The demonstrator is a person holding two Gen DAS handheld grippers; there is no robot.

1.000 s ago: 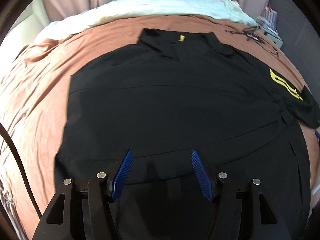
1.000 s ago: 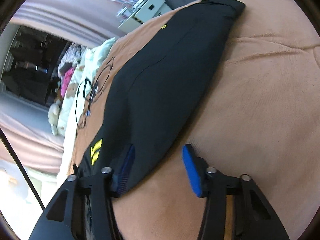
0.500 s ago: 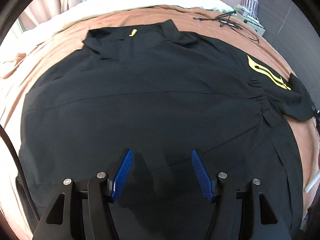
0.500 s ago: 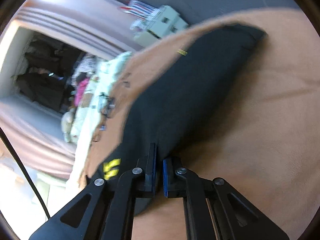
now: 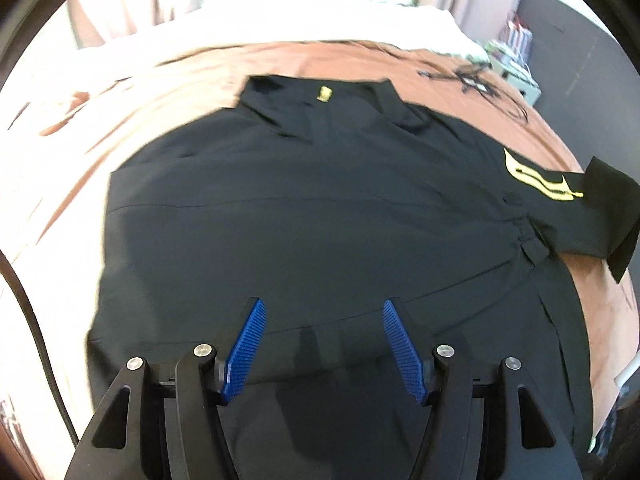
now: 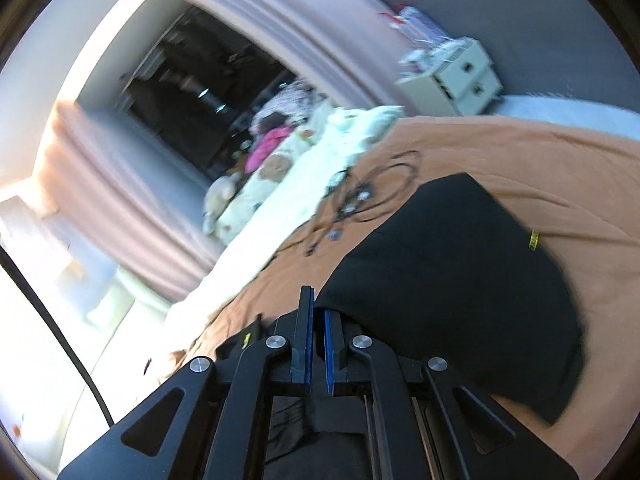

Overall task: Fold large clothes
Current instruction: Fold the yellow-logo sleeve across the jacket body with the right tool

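A bed point(image 5: 280, 60) covered by a rust-brown blanket point(image 5: 168, 120) carries everything. A black shirt point(image 5: 320, 208) lies spread flat over most of the blanket, its collar toward the head of the bed. A tangle of black cables point(image 5: 476, 80) lies near the far right corner. A white quilt point(image 5: 320, 24) runs across the head edge.

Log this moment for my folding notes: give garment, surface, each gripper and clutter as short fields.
garment: black shirt, spread flat, yellow sleeve emblem
surface: brown bedspread
left gripper: open above the hem, holding nothing
right gripper: shut on the shirt's sleeve edge
clutter: tangled cables beyond the shirt
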